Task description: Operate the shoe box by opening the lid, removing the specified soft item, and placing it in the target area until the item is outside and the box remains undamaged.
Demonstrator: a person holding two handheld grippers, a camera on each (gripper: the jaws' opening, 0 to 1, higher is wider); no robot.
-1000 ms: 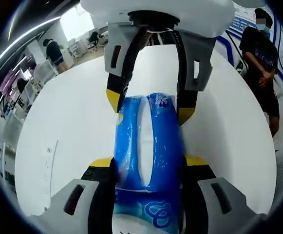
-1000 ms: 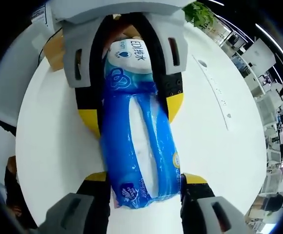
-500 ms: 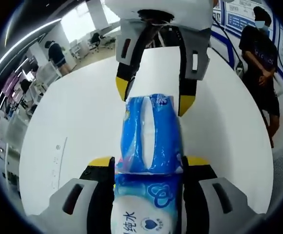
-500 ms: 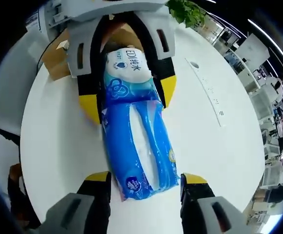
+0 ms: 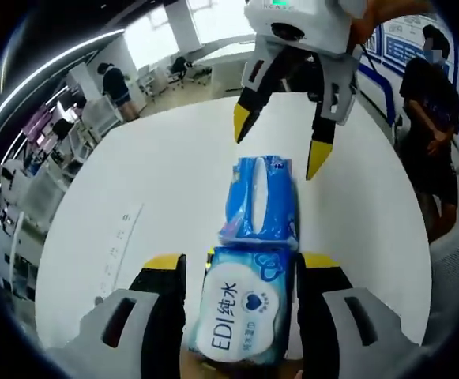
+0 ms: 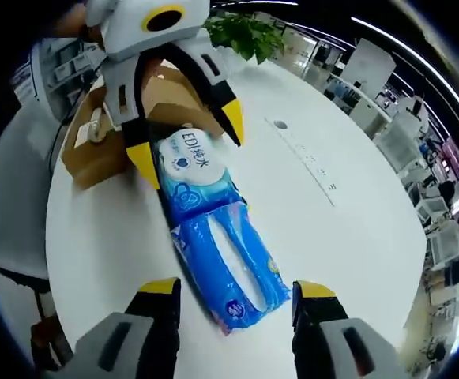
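A blue wet-wipes pack (image 5: 258, 201) with a white "EDI" label lies flat on the round white table (image 5: 158, 181). My left gripper (image 5: 241, 264) is open, its yellow-tipped jaws either side of the pack's label end with small gaps. My right gripper (image 6: 237, 288) is open just short of the pack's (image 6: 213, 229) other end, with nothing between its jaws. From the left gripper view the right gripper (image 5: 280, 140) hangs above the pack's far end. The brown cardboard shoe box (image 6: 95, 146) sits behind the left gripper (image 6: 188, 138).
A potted plant (image 6: 245, 31) stands at the table's far side. A thin strip with small marks (image 6: 304, 158) runs across the tabletop. A person in dark clothes (image 5: 430, 103) stands beyond the table's edge. Office desks fill the background.
Both grippers have drawn back from the pack, which now lies on the table; the right one has risen clear of its end. The shoe box has come into sight.
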